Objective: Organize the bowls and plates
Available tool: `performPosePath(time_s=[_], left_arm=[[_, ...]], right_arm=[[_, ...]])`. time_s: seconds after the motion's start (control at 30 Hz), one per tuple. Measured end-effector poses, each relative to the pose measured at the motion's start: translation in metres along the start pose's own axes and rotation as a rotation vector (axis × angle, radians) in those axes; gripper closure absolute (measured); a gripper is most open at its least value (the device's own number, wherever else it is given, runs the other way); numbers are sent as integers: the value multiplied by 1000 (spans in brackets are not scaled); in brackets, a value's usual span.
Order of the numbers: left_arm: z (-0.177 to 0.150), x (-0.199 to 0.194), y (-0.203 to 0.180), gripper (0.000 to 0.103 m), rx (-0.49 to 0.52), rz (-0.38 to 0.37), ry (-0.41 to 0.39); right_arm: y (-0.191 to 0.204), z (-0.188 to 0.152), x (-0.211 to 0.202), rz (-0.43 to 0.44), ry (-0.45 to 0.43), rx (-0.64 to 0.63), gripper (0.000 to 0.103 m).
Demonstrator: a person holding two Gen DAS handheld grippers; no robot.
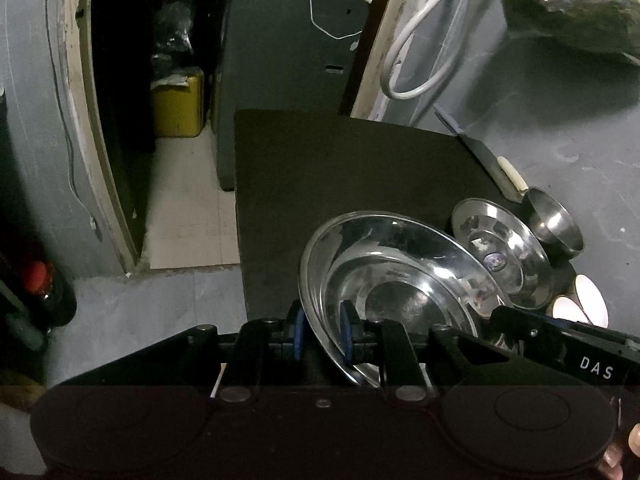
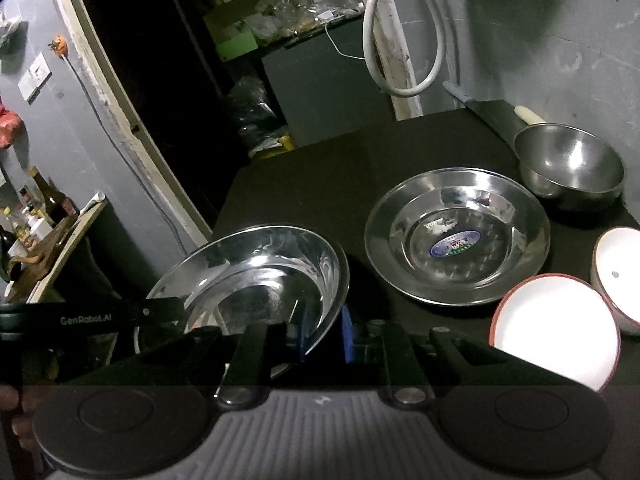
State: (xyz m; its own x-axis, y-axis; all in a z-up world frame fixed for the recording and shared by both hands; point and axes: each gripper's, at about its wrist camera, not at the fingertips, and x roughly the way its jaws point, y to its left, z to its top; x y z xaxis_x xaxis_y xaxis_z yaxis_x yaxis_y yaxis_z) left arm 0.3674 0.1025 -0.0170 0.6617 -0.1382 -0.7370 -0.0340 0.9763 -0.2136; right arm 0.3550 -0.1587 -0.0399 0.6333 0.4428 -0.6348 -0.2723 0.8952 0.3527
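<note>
A shiny steel plate [image 1: 392, 280] is held tilted above the black table [image 1: 340, 160] by both grippers. My left gripper [image 1: 322, 338] is shut on its near left rim. My right gripper [image 2: 324, 330] is shut on the same plate [image 2: 256, 276] at its right rim. A second steel plate [image 2: 456, 236] with a blue sticker lies flat on the table [image 2: 320, 176] to the right. A steel bowl [image 2: 568, 164] stands behind it. Two white bowls with red rims [image 2: 556, 328] sit at the right front.
A grey wall with a white hose [image 2: 404, 40] runs along the table's far right. A doorway with a yellow can [image 1: 178, 108] and a dark cabinet lies beyond the table's far edge. A shelf with bottles [image 2: 48, 208] stands at the left.
</note>
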Motion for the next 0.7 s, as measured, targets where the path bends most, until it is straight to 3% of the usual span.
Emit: performPosePath(time_s=[0.23,0.7], left_arm=[[-17,-27,-10,83,38,-24,13],[-84,-71,-39,81,172,-17,138]], right_arm=[[-6,-18,-36,37,22,-12,83],[-10,-66,-99,99,131,-65,82]])
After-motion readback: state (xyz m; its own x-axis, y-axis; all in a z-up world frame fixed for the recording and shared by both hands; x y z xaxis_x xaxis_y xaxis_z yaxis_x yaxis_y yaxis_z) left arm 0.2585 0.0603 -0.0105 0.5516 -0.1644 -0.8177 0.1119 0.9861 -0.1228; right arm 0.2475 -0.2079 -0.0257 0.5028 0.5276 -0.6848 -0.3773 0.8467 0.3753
